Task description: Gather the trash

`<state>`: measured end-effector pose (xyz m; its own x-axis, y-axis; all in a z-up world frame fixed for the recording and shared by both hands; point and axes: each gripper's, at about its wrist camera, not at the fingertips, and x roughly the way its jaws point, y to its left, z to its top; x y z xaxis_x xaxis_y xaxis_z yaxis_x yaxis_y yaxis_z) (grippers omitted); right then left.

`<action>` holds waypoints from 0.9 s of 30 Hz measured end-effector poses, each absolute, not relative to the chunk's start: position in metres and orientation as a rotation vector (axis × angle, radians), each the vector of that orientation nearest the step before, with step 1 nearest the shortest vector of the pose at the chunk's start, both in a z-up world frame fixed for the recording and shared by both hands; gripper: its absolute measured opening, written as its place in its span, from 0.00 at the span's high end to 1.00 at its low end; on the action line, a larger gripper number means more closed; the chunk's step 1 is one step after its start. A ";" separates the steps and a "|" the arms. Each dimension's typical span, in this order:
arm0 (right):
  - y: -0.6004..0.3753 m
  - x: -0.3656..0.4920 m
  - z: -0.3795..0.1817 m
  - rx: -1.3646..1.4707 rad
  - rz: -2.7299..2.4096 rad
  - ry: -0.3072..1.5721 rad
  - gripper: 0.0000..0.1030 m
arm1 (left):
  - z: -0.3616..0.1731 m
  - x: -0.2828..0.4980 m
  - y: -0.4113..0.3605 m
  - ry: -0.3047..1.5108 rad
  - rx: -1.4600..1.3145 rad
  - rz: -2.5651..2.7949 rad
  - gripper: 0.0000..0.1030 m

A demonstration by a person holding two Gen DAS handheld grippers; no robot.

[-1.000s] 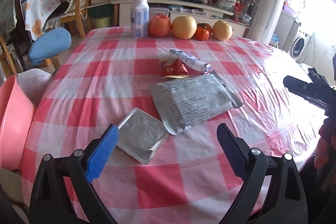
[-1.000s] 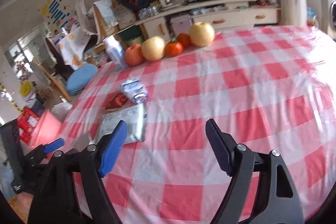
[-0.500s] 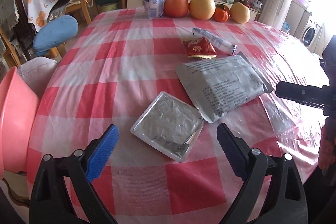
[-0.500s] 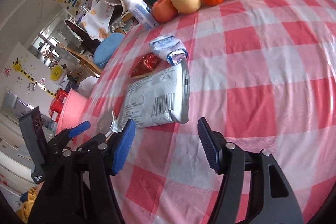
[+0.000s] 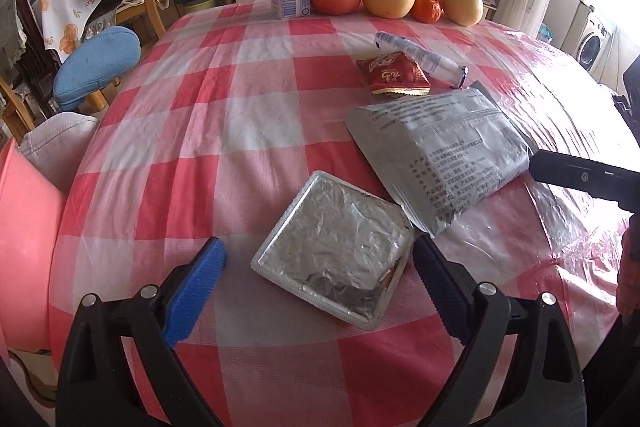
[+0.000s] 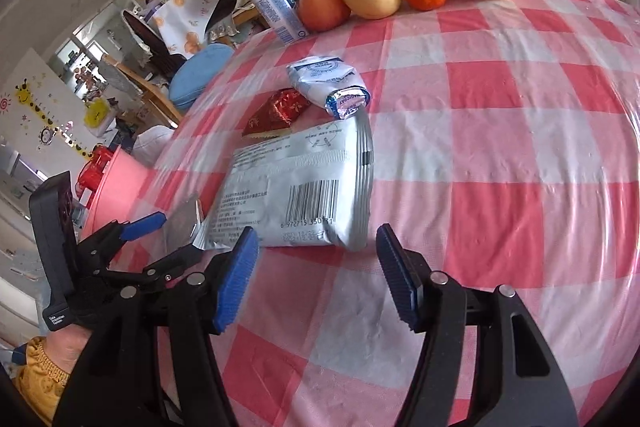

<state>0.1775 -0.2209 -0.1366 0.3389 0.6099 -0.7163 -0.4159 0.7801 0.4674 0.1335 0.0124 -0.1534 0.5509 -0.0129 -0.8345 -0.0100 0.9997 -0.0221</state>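
Foil tray (image 5: pixel 334 241) now sits between the left hand-held gripper (image 5: pixel 320 285) jaws, which were further back a second ago; jaws wide, nothing gripped, so the grasp looks set up. Right hand-held gripper (image 6: pixel 316 267) has narrowed to about half open, empty, its tips just short of the grey pouch (image 6: pixel 296 193), which overlaps the tray's far corner. Both point steeply down at the surface (image 5: pixel 240 115). Red wrapper (image 5: pixel 394 75) lies beyond the pouch; pink bin (image 5: pixel 24 247) left of the tray.

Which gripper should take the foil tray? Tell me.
Left. The left gripper is open with the foil tray between its fingers; the right gripper faces the grey pouch instead.
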 end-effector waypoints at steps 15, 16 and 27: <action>-0.187 0.153 -0.119 0.165 0.997 1.045 0.37 | -0.152 0.136 0.017 0.959 -0.016 0.010 0.18; -0.188 0.153 -0.117 0.142 0.983 1.028 0.37 | -0.151 0.137 0.018 0.958 -0.018 0.011 0.19; -0.177 0.167 -0.107 -0.150 0.858 0.846 0.23 | -0.152 0.146 0.025 0.943 -0.042 0.057 0.19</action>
<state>0.1666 -0.1767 -0.1075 0.3591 0.6061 -0.7097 -0.7182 0.6651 0.2047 0.1459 0.0245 -0.1521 0.5861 0.0304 -0.8096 -0.0672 0.9977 -0.0112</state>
